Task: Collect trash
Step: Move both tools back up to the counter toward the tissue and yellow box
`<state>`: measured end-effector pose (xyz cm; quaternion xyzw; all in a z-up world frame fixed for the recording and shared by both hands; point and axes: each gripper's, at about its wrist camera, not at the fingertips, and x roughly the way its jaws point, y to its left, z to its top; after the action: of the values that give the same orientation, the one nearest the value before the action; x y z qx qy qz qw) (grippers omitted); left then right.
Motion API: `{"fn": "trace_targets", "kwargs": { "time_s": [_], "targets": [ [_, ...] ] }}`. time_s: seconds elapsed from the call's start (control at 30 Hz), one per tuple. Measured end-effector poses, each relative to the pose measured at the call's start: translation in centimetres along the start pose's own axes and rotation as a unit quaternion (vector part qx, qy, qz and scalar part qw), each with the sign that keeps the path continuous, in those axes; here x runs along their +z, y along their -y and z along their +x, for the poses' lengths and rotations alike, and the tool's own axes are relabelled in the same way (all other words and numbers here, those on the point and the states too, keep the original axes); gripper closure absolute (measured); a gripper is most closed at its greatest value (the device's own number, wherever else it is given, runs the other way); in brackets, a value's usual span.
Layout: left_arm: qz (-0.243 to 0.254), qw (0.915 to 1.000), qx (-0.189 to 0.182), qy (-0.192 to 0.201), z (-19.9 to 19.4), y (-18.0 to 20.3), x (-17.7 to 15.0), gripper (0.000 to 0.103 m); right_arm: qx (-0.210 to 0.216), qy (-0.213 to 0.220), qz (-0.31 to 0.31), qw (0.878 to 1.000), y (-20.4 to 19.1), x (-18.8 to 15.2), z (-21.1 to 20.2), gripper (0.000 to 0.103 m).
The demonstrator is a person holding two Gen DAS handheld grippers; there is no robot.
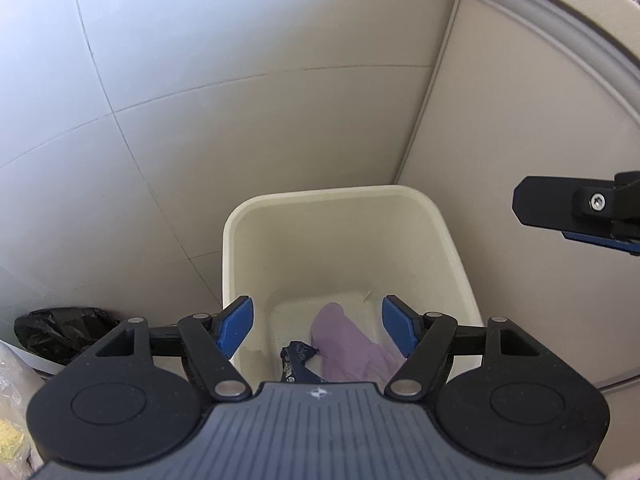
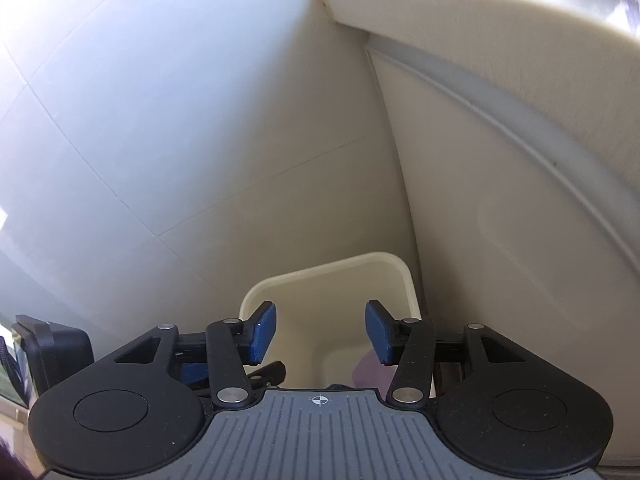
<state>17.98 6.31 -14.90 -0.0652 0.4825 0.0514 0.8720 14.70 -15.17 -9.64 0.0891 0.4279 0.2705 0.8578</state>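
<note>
A cream bin (image 1: 408, 196) stands on the tiled floor in a corner beside a cabinet. Inside it lie a crumpled purple glove (image 1: 348, 344) and a dark blue wrapper (image 1: 296, 360). My left gripper (image 1: 316, 328) hangs open and empty above the bin's mouth. My right gripper (image 2: 320, 332) is open and empty, higher over the same bin (image 2: 320, 270); a bit of the purple glove (image 2: 370, 372) shows below it. One finger of the right gripper (image 1: 560, 208) shows at the right edge of the left wrist view.
A black plastic bag (image 1: 60, 332) lies on the floor left of the bin. A clear bag (image 1: 12, 408) with something yellow sits at the far left. The beige cabinet (image 1: 520, 120) rises to the right; its countertop (image 2: 480, 12) overhangs. Part of the left gripper (image 2: 52, 352) shows at lower left.
</note>
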Motion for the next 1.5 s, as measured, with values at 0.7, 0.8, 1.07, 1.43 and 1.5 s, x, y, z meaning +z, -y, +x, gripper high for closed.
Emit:
{"fn": "trace_targets", "kwargs": {
  "time_s": [0.7,0.8,1.07,1.43,1.5],
  "targets": [
    [0.013,0.9971,-0.018,0.072,-9.2,1.3,-1.4,0.001,0.007,0.072,-0.076,0.995,-2.6,0.6,-12.0,0.010],
    [0.023,0.9954,-0.030,0.088,-11.3,1.9,-1.4,0.001,-0.013,0.097,-0.099,0.990,-2.7,0.8,-14.0,0.007],
    [0.056,0.9880,-0.054,0.134,-14.2,4.3,-0.9,0.001,-0.054,0.165,-0.132,0.976,-1.9,1.6,-19.4,0.002],
    [0.094,0.9769,-0.101,0.164,-14.6,9.2,0.1,0.001,-0.112,0.250,-0.124,0.954,3.6,2.8,-23.1,0.000],
    [0.113,0.9727,-0.109,0.171,-14.1,10.8,1.3,0.000,-0.122,0.255,-0.112,0.953,4.9,3.1,-23.1,0.000]
  ]
}}
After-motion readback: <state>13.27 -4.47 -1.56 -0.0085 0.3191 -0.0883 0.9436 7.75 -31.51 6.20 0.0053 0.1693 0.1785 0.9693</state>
